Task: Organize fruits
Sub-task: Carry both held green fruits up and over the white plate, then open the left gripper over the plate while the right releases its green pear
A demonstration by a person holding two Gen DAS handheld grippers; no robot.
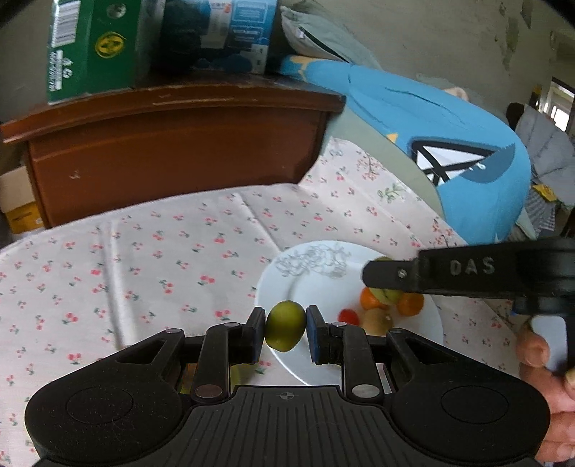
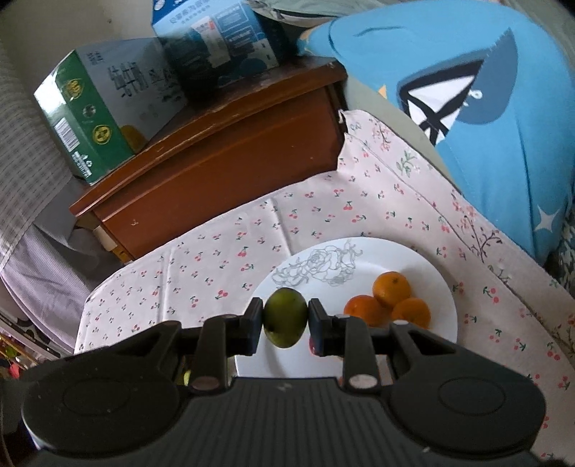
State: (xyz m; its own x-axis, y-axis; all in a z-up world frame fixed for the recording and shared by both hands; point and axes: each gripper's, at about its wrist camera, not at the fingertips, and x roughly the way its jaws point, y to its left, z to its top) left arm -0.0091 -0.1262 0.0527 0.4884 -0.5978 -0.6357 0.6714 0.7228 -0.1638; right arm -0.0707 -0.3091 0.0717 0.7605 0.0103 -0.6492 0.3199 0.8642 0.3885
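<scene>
My left gripper (image 1: 285, 328) is shut on a small green fruit (image 1: 285, 330) and holds it above the near-left rim of a white plate (image 1: 305, 287). On the plate lie oranges (image 1: 409, 303), a small red fruit (image 1: 348, 317) and a brownish fruit (image 1: 377, 319). My right gripper (image 1: 381, 278) reaches in from the right over the oranges. In the right wrist view the right gripper (image 2: 285, 323) is shut on another green fruit (image 2: 285, 322) over the plate (image 2: 359, 258), left of three oranges (image 2: 391, 287).
The plate sits on a cherry-print cloth (image 1: 143, 258). Behind it stands a brown wooden cabinet (image 1: 172, 143) with a green box (image 1: 90, 46) and a blue box (image 1: 233, 32) on top. A blue cushion (image 1: 449, 143) lies at the right. A hand (image 1: 539, 352) holds the right gripper.
</scene>
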